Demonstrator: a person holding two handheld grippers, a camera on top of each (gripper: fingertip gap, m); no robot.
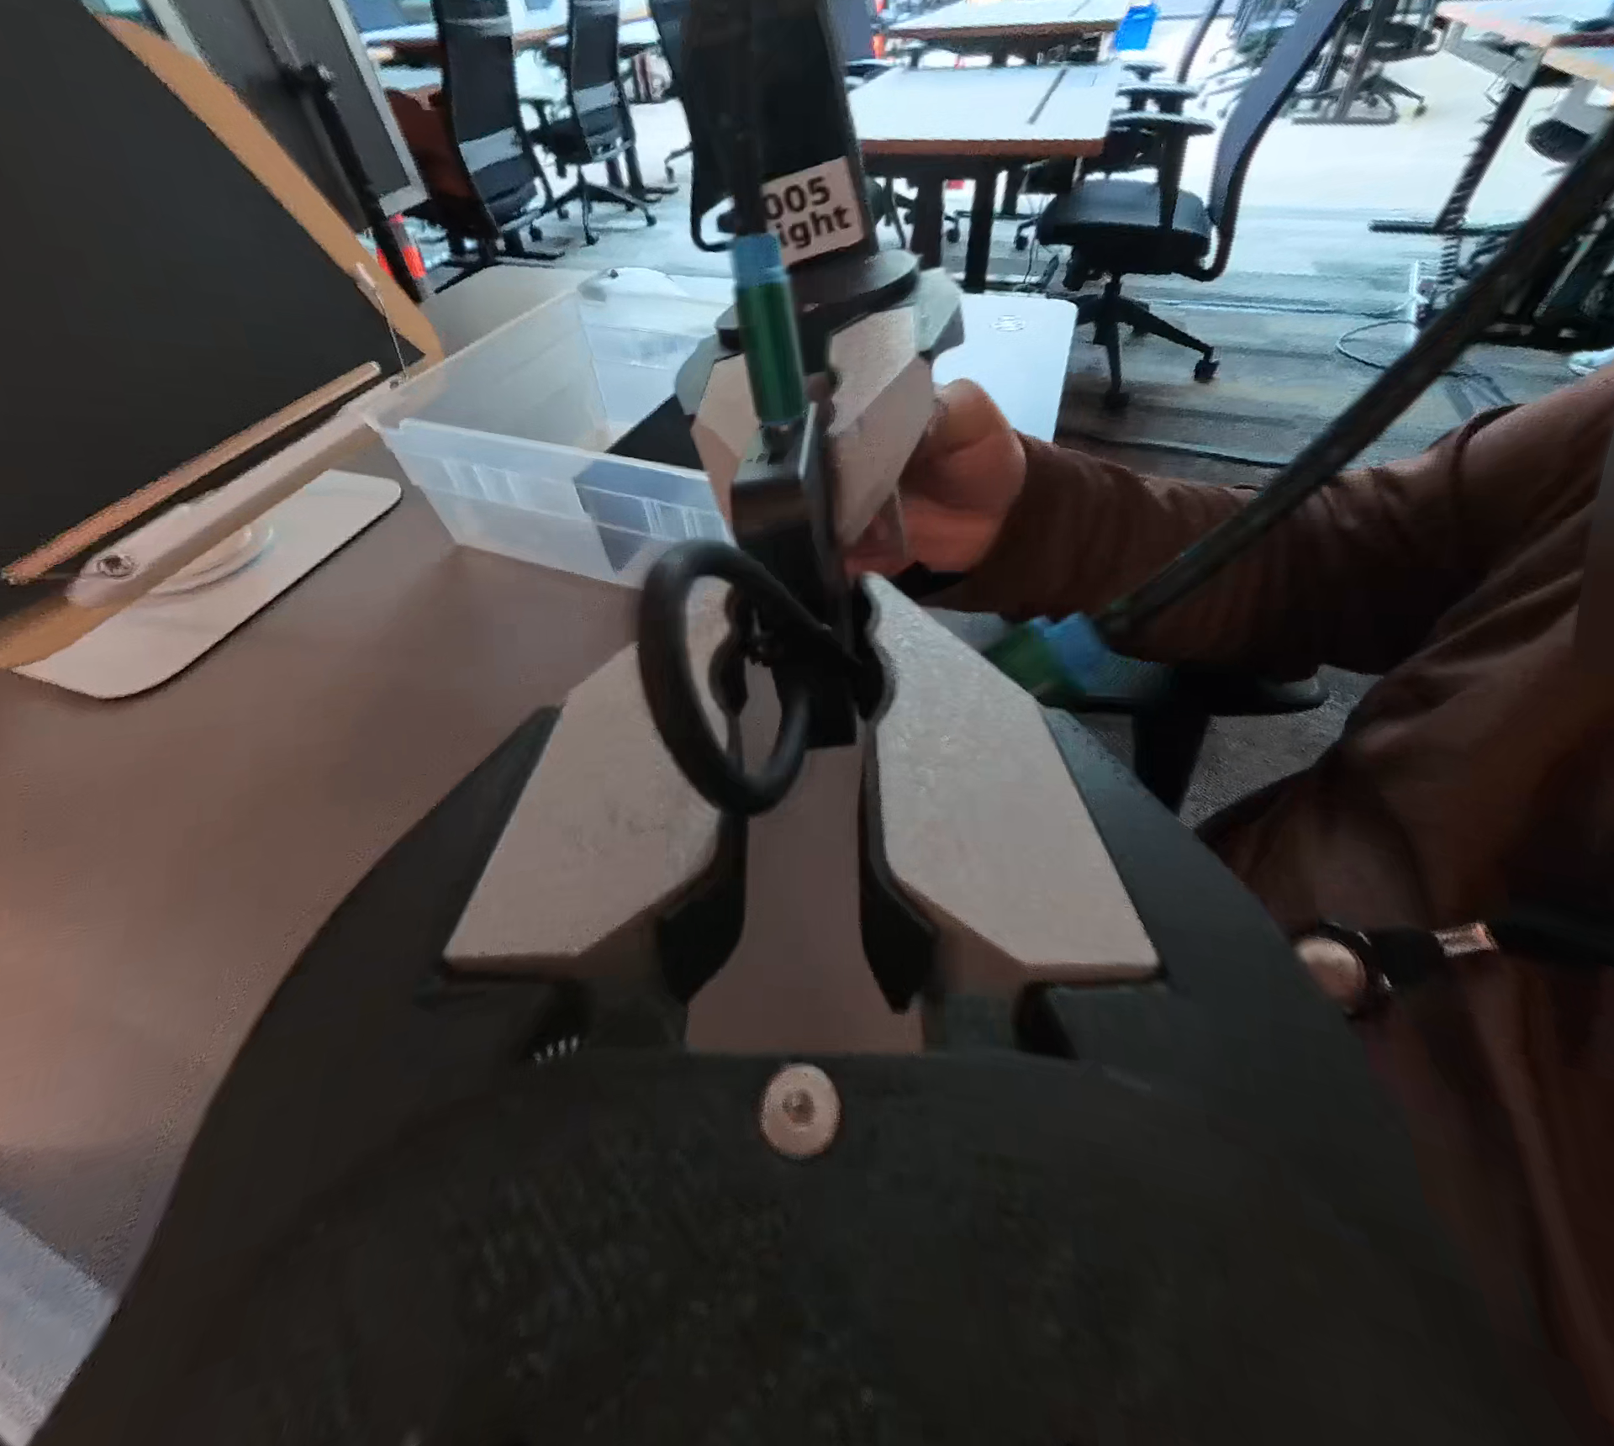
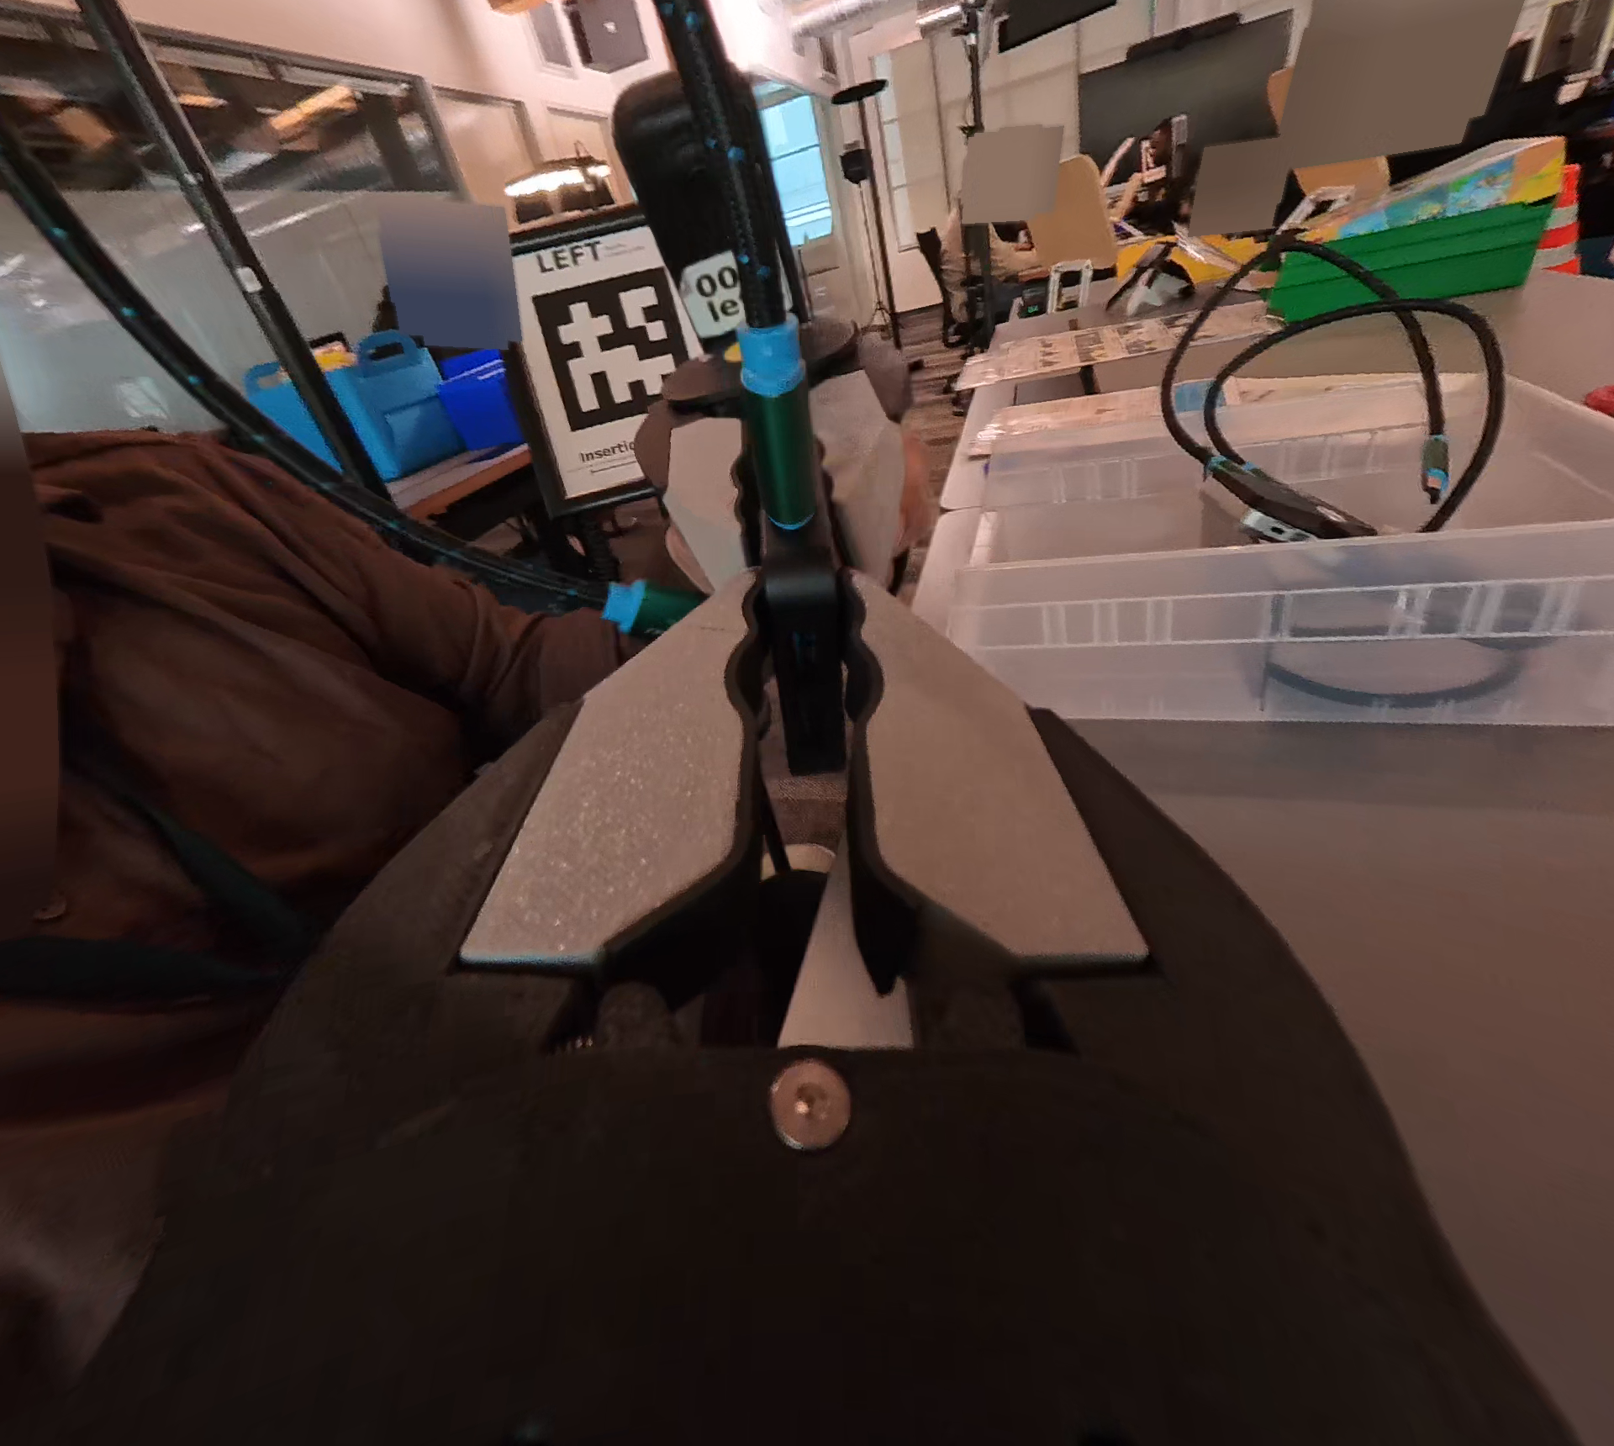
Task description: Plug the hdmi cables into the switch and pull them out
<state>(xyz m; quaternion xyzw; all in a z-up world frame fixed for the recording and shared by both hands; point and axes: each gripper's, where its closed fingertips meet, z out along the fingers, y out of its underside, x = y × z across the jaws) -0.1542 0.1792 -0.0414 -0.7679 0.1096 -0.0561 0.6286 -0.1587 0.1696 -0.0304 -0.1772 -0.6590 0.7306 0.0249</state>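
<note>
A flat black switch (image 1: 786,531) is held in the air between both grippers. My left gripper (image 1: 851,644) is shut on its near end, where a black cable loop (image 1: 699,705) hangs. My right gripper (image 2: 799,609) is shut on the switch (image 2: 808,670) from the opposite side, and it also shows in the left wrist view (image 1: 825,434). A green HDMI plug with a blue collar (image 1: 769,347) stands upright in the switch's top edge, also seen in the right wrist view (image 2: 786,443). A second green plug (image 1: 1035,657) (image 2: 651,605) lies beside the fingers, its tip hidden.
A clear plastic bin (image 1: 524,443) (image 2: 1310,618) stands on the brown table and holds another cable (image 2: 1336,373). A monitor stand (image 1: 201,583) is at the left. A person's brown sleeve (image 1: 1310,531) and the braided cables (image 2: 175,286) cross the space nearby. Less than 4 cm separates the two grippers' tips.
</note>
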